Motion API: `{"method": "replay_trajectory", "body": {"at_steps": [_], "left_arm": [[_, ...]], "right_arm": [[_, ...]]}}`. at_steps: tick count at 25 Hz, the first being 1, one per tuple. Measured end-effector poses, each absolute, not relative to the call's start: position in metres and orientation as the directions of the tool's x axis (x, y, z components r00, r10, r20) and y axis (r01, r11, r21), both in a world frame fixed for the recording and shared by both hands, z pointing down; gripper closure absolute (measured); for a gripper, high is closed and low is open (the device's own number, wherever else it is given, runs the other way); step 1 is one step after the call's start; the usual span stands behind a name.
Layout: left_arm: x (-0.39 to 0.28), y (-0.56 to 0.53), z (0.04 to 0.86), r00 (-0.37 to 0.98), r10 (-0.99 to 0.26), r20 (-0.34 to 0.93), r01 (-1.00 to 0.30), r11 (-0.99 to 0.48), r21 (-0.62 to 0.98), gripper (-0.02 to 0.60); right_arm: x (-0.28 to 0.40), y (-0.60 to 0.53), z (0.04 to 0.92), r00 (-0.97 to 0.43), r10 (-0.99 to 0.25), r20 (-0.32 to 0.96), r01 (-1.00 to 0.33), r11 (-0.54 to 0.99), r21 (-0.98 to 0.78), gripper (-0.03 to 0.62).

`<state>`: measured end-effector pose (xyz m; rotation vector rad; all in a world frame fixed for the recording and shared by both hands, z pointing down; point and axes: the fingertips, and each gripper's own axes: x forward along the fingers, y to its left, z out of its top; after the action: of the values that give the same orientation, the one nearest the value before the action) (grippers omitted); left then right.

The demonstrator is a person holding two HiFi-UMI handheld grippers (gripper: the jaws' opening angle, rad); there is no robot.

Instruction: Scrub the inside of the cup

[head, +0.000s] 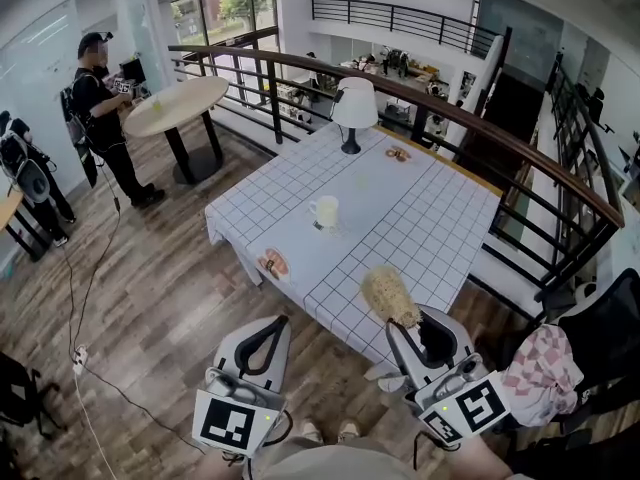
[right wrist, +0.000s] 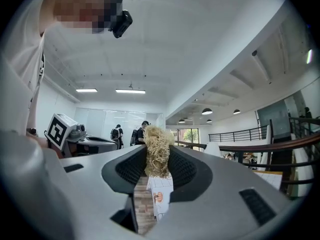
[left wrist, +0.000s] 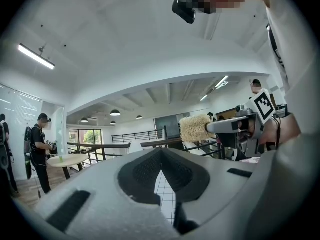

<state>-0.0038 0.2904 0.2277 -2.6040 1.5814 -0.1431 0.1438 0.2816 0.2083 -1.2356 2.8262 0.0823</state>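
The head view looks steeply down on the checked table (head: 420,218), with the left gripper (head: 278,326) and right gripper (head: 405,326) close at its bottom edge. Each gripper view sits just behind its own jaws, tilted up towards the ceiling. Both catch what seems to be the same curved railing (left wrist: 100,145).

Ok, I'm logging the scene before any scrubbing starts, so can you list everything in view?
cup: one, white, upright, mid-table
scrubber: one, straw-coloured, above the table's near edge
table: one, white grid cloth, centre
lamp: one, white shade, dark base, table's far corner
orange-marked item: one, table's near-left edge, kind unclear
round table: one, pale, far left
person: one, dark clothes, beside the round table
railing: one, dark, behind the table
checked cloth: one, pink-white, bottom right
left tool: grey, shut, empty
right tool: grey, shut on the scrubber
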Motion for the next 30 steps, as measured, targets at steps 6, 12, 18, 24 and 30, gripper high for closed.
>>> {"method": "replay_trajectory", "body": {"at_steps": [6,12,18,24,30], "left_arm": [[0.007,0.289,0.230,0.437,-0.899,0.043,-0.888,-0.438,-0.139,0.568],[0.019,0.290,0.231,0.398,-0.917,0.037,-0.905,-0.399,-0.145,0.568],[0.026,0.291,0.229,0.363,-0.932,0.020,-0.916,-0.361,-0.178,0.568],[0.030,0.290,0.230,0.347,-0.938,0.013,-0.922,-0.343,-0.180,0.568],[0.030,0.274,0.236,0.348,-0.937,-0.015,-0.923,-0.340,-0.180,0.568]], "right_arm": [[0.156,0.279,0.212,-0.693,-0.717,-0.071,-0.720,0.694,0.014,0.462],[0.174,0.275,0.213,-0.709,-0.699,-0.089,-0.703,0.711,0.013,0.462],[0.186,0.271,0.212,-0.728,-0.678,-0.107,-0.684,0.729,0.035,0.463],[0.188,0.267,0.213,-0.740,-0.663,-0.112,-0.670,0.741,0.036,0.462],[0.189,0.255,0.221,-0.740,-0.663,-0.114,-0.670,0.740,0.052,0.462]]}}
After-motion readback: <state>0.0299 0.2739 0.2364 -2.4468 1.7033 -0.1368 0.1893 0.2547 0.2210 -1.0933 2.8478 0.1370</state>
